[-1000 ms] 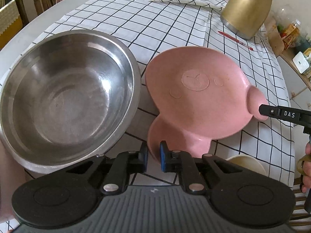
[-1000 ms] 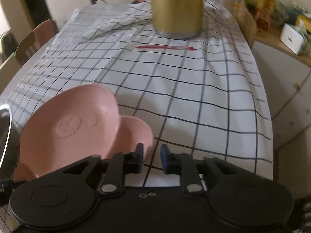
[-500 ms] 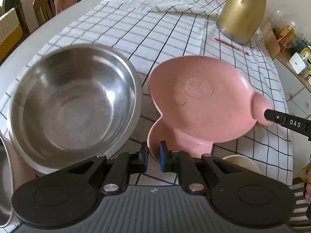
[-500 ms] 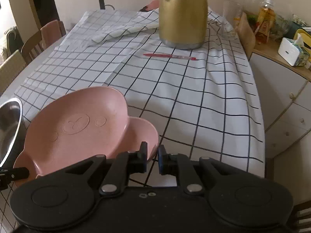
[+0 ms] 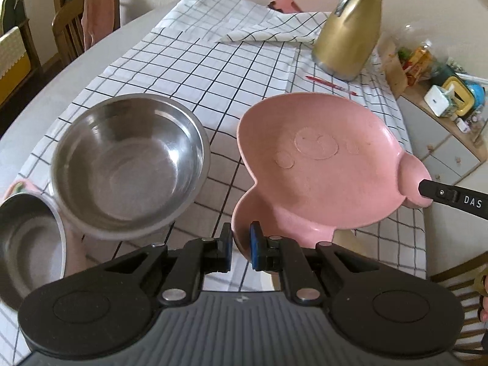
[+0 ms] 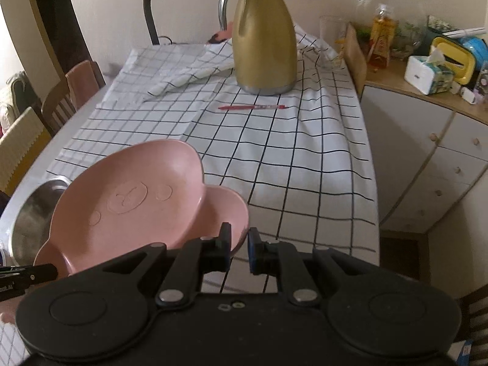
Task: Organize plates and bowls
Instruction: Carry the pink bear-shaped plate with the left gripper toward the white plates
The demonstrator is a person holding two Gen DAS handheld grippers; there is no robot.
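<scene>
Checked tablecloth (image 5: 189, 70) covers the table; gold jug (image 6: 263, 39) w/ red pen (image 6: 252, 107) at far end. Steel bowl (image 5: 128, 164) sits left, smaller steel bowl (image 5: 27, 250) just beside it at the near edge. Pink bear plate (image 5: 320, 158) held up off the cloth: left gripper (image 5: 239, 245) clamped on one ear lobe, right gripper (image 6: 238, 248) clamped on the opposite ear

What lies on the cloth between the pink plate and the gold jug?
Only a red pen on the checked cloth, seen in both views.
</scene>
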